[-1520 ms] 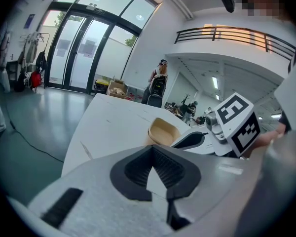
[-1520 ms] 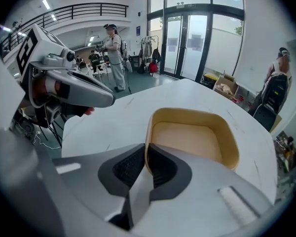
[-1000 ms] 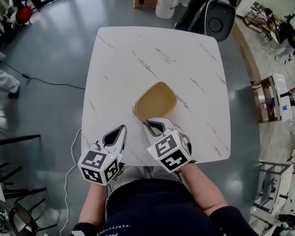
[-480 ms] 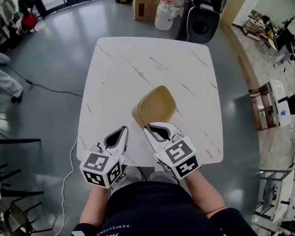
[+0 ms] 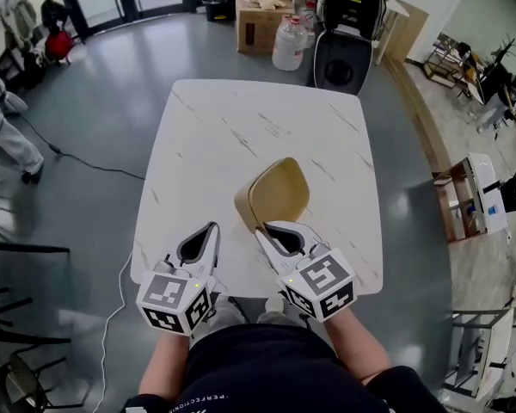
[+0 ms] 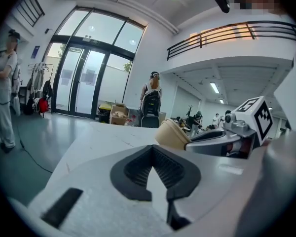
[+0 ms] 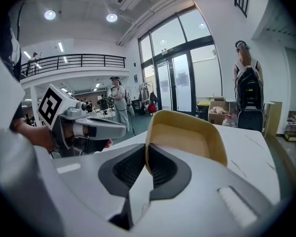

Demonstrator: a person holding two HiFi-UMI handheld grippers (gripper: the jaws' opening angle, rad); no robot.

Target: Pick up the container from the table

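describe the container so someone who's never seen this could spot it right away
Find the white marble-veined table on the grey floor and look toward its edge nearest the person. A shallow tan container with rounded corners is tilted there, its rim pinched in the right gripper. Its tan colour stands out from the white tabletop and the grey left gripper beside it.

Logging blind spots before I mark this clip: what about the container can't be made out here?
- Head view: container near rim, hidden under right gripper.
- Head view: its underside and any gap above the table, hidden by its own body.
- Left gripper view: most of it, behind the right gripper.
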